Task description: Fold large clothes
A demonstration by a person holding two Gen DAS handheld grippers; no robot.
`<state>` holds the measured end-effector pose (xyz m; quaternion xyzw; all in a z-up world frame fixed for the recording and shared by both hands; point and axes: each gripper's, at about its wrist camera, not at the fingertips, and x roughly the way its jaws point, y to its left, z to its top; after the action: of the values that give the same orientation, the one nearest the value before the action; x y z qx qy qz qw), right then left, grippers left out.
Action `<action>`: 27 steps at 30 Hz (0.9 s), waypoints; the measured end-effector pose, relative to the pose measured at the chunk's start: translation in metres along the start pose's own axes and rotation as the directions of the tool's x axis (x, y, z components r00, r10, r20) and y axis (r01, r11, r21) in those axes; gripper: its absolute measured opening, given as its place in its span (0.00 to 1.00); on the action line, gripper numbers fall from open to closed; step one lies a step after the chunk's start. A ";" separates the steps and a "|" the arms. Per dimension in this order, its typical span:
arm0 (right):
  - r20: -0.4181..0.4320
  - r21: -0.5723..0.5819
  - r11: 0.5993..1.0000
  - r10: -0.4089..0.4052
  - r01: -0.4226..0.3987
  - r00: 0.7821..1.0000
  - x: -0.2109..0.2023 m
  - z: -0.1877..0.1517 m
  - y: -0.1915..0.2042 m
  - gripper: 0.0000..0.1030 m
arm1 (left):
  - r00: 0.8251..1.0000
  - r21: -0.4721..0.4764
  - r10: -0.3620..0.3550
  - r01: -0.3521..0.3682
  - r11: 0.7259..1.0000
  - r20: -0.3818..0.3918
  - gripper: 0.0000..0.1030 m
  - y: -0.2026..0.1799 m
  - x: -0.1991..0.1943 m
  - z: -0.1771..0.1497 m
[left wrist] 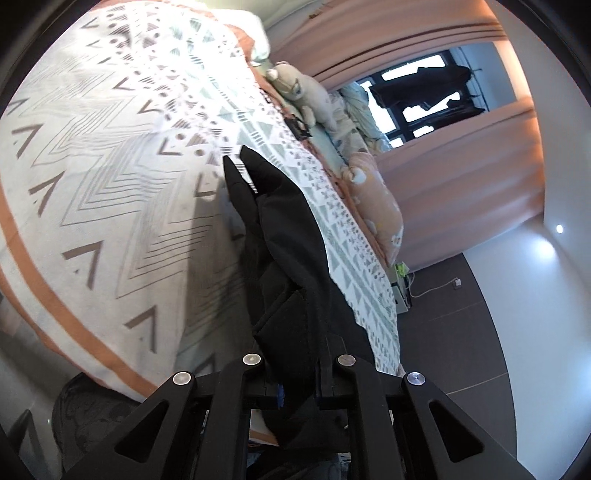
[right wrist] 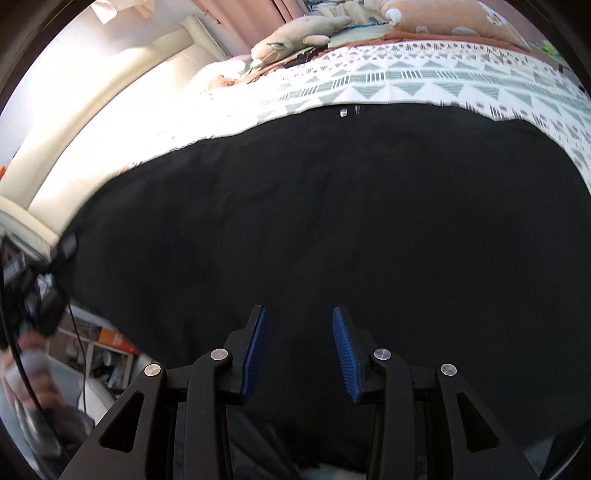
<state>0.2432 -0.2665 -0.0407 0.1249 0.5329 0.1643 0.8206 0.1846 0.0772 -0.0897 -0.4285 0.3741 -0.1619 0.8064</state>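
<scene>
A large black garment (right wrist: 314, 206) lies spread across the patterned bedspread (right wrist: 406, 81), with a small metal button (right wrist: 344, 112) at its far edge. My right gripper (right wrist: 298, 314) is open just above the garment's near part, its blue pads (right wrist: 341, 347) apart and holding nothing. In the left wrist view my left gripper (left wrist: 295, 373) is shut on an edge of the black garment (left wrist: 280, 236), which stretches away from the jaws over the bedspread (left wrist: 110, 166). The left gripper (right wrist: 33, 280) also shows at the garment's left end in the right wrist view.
A plush toy (right wrist: 295, 37) and an orange pillow (right wrist: 454, 18) lie at the far side of the bed. Pink curtains (left wrist: 461, 177) and a window (left wrist: 424, 96) stand beyond it. Dark floor (left wrist: 461, 332) runs beside the bed. A cream headboard (right wrist: 92, 122) is on the left.
</scene>
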 end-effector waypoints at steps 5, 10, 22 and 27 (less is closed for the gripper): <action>-0.001 -0.010 0.999 0.033 -0.033 0.999 -0.002 -0.023 0.006 0.37 | 1.000 0.045 -0.017 0.017 0.999 -0.002 0.09 -0.035 0.007 0.003; -0.001 0.031 0.999 0.032 -0.032 0.999 0.009 -0.043 0.002 0.37 | 1.000 0.108 -0.013 0.014 0.994 -0.012 0.09 -0.065 0.010 -0.006; 0.011 0.091 0.993 0.076 -0.077 0.997 0.031 -0.060 -0.013 0.37 | 0.997 0.224 -0.014 0.029 0.974 -0.070 0.09 -0.125 0.040 -0.032; 0.029 0.139 0.978 0.155 -0.157 0.988 0.016 -0.057 -0.028 0.37 | 0.994 0.270 -0.012 0.041 0.962 -0.110 0.09 -0.152 0.061 -0.041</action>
<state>0.2010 -0.2836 -0.0878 0.2255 0.5242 0.1889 0.7992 0.2042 -0.0700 -0.0088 -0.3094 0.3854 -0.2452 0.8340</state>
